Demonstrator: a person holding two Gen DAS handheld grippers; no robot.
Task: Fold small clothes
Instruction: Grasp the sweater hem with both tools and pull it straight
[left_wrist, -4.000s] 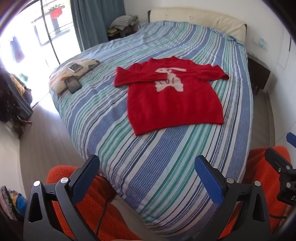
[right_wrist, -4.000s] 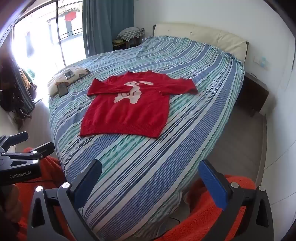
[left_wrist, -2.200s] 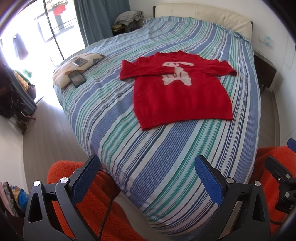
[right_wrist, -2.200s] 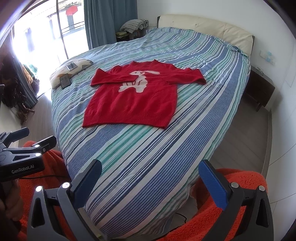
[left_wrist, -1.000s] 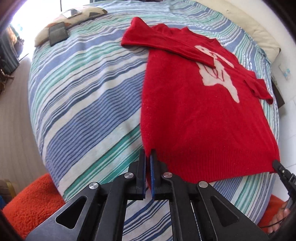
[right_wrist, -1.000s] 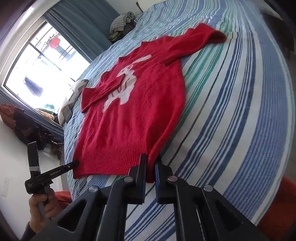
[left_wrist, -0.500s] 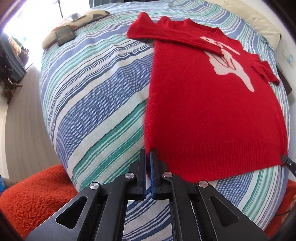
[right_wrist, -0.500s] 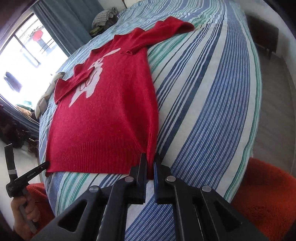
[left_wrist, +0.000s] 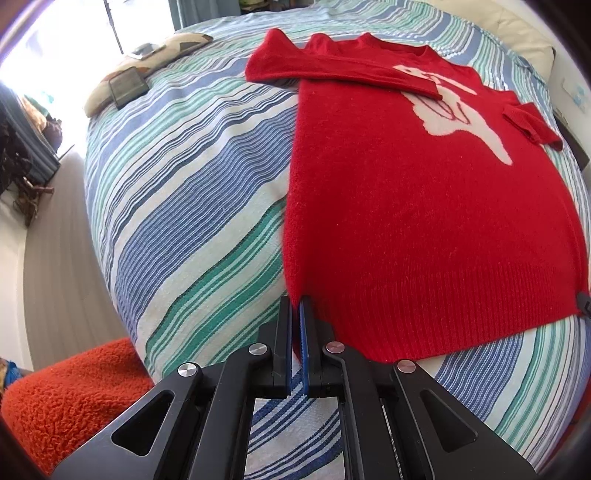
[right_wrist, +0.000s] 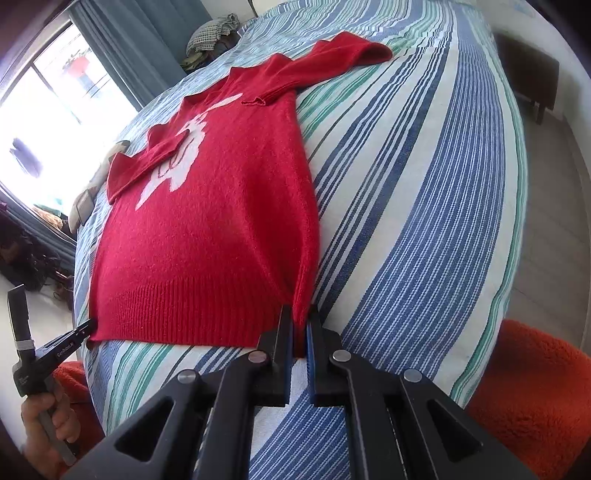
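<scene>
A wide bed with a blue, green and white striped cover (left_wrist: 192, 206) fills both views. On it lies a red knitted sweater with a white rabbit figure (left_wrist: 424, 221), flat, sleeves folded across its chest, its ribbed hem toward the lower edge of each frame. At upper left in the left wrist view, a patterned cushion (left_wrist: 155, 62) carries two dark phones. The left gripper (left_wrist: 294, 321) is clamped on the hem's left corner; the right gripper (right_wrist: 301, 332) pinches the hem's right corner. At lower left of the right wrist view, the left gripper's side reads "GenRobot.AI".
</scene>
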